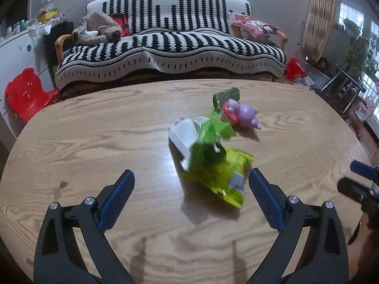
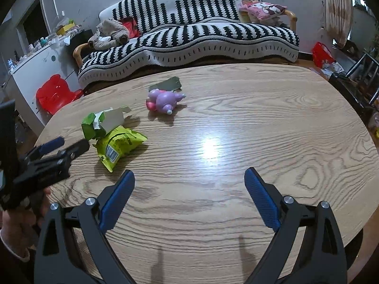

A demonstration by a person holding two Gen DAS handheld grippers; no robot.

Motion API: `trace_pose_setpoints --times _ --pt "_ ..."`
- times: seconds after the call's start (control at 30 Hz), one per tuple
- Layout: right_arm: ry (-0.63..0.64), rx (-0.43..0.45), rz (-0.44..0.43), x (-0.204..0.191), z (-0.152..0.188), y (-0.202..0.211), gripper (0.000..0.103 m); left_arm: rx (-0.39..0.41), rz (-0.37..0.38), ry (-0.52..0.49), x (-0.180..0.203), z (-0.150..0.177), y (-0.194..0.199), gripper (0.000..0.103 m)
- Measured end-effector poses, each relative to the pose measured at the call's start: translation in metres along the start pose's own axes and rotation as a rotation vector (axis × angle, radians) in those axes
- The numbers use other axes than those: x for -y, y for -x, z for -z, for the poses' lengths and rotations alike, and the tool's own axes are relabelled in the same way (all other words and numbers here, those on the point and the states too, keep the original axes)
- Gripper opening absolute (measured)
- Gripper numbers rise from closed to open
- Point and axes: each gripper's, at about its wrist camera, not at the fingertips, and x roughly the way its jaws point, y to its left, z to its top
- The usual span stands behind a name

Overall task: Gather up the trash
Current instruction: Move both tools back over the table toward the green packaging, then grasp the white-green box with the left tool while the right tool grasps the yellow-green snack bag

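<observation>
Left gripper [image 1: 190, 182] closing in on green snack bag [image 1: 220, 177], jaws wide. Right gripper [image 2: 189, 182] idle over table [image 2: 260, 123], jaws wide. Next: straddle bag, pinch.

right gripper [image 2: 189, 182] jaws spread wide over bare oval wooden table [image 2: 260, 130]. far left: crumpled yellow-green snack wrapper [image 2: 118, 145] touching torn green-and-white carton [image 2: 104, 123]. purple plastic toy [image 2: 164, 100] lies farther back.

Before you stands a wooden table [image 2: 236, 142] with a purple toy figure [image 2: 164, 100] lying on its side. Behind it, a black-and-white striped sofa [image 2: 189, 35] carries a brown garment [image 2: 111, 34] and a pink cushion [image 2: 263, 9]. A red child's chair [image 2: 55, 93] stands left.
</observation>
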Motion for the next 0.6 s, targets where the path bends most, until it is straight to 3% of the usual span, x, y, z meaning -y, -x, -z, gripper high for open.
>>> trace_pose_setpoints --times 0.33,0.4,0.5,0.57,0.6 --pt "0.032 -0.033 -0.003 -0.01 -0.001 -0.016 0.09 -0.004 -0.003 0.013 0.002 -0.022 -0.037 0.093" --pt "0.036 -0.035 -0.005 -0.01 -0.002 -0.018 0.09 -0.011 0.02 0.037 0.0 -0.027 -0.041 0.088" --pt "0.035 -0.044 -0.005 -0.011 -0.002 -0.022 0.09 -0.05 0.056 0.032 0.002 -0.028 -0.049 0.055" --pt "0.032 -0.052 -0.009 -0.012 -0.002 -0.026 0.09 -0.058 0.033 0.011 0.003 -0.026 -0.05 0.027" --pt "0.031 -0.057 -0.015 -0.014 -0.003 -0.029 0.09 -0.059 0.03 0.008 0.003 -0.025 -0.048 0.026"
